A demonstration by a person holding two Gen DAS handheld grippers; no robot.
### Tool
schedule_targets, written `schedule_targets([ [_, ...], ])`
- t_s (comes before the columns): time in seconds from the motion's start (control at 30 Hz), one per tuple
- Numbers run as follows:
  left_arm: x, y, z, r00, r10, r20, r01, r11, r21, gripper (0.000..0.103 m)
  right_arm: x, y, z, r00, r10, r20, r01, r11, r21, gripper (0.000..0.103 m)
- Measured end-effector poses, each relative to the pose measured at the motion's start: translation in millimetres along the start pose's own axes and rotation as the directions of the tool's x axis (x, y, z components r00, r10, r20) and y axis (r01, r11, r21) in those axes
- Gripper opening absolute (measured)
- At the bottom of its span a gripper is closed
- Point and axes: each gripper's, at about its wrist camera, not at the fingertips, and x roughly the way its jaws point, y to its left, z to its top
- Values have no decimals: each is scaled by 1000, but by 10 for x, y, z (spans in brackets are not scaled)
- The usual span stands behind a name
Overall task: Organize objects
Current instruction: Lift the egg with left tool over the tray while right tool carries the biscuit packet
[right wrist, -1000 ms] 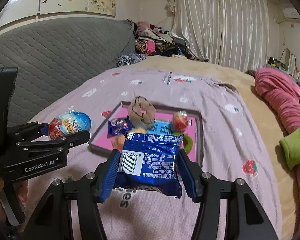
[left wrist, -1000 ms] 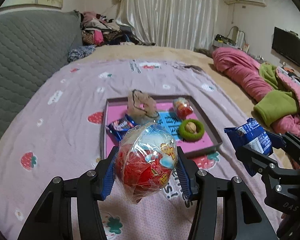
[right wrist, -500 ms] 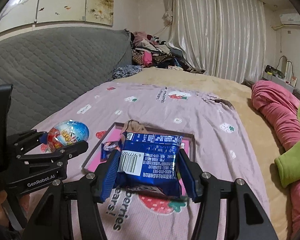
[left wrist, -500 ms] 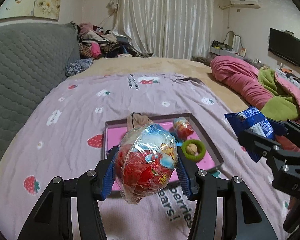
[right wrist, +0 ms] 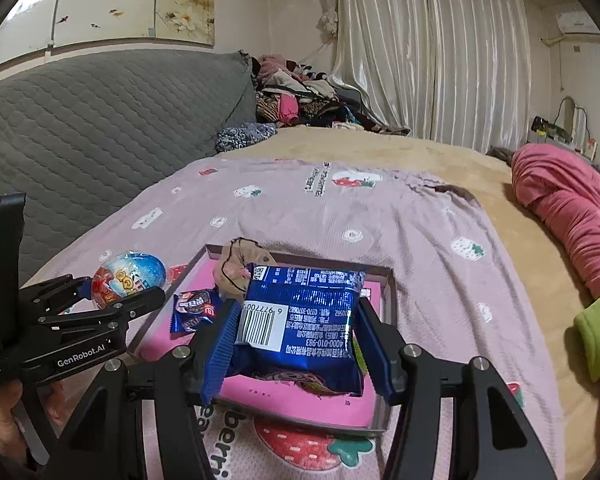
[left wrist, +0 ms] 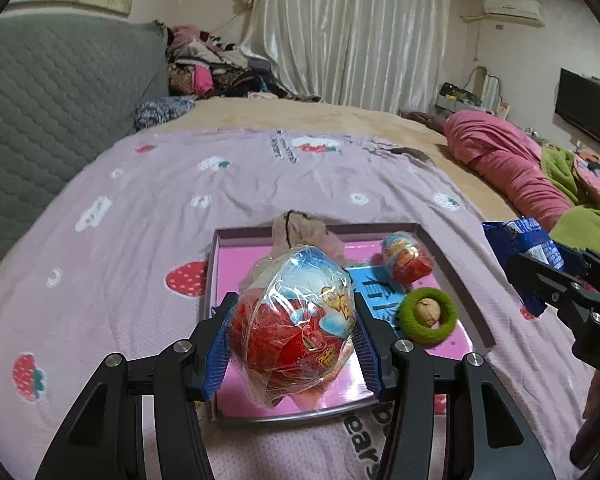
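wrapped egg (left wrist: 294, 316) clamped in left tool (left wrist: 294, 332) | right tool (right wrist: 298, 344) clamps blue packet (right wrist: 300, 320) | strawberry bedsheet (left wrist: 140, 240)

Both cameras are riding just behind their tongs, each peering forward and downward along two black fingers with blue ribbed pads. The left-hand lens is hanging close over the shallow grey-rimmed tray with a pink floor (left wrist: 452, 256) on the lilac strawberry-print bedspread (left wrist: 140, 240), facing the pale pleated curtains (left wrist: 340, 32). The right-hand lens is sitting beside it, facing much the same way, slightly more toward the grey quilted headboard (right wrist: 80, 120). Both are taking in the tray (right wrist: 386, 292), bedspread (right wrist: 440, 220), curtains (right wrist: 440, 48) and headboard (left wrist: 40, 100). Each is also catching the other: the right tongs (left wrist: 548, 276) are edging in at the left view's right border, the left tongs (right wrist: 116, 292) at the right view's left border.
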Motion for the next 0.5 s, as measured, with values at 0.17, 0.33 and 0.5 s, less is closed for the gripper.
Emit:
schedule_targets([
  [0.17, 220, 31, -117, 1000, 10, -11, -10, 1000, -4, 55, 221, -14, -140, 1000, -2, -21, 2, 1000, -3, 58],
  [0.33, 374, 17, -213, 1000, 21, -13, -21, 1000, 14, 55, 422, -23, -274, 999, -6, -40, 5, 1000, -8, 58],
  [0.5, 516, 13, -278, 999, 30, -24, -29, 999, 39, 55, 592, 3, -371, 999, 1, -50, -2, 1000, -20, 58],
])
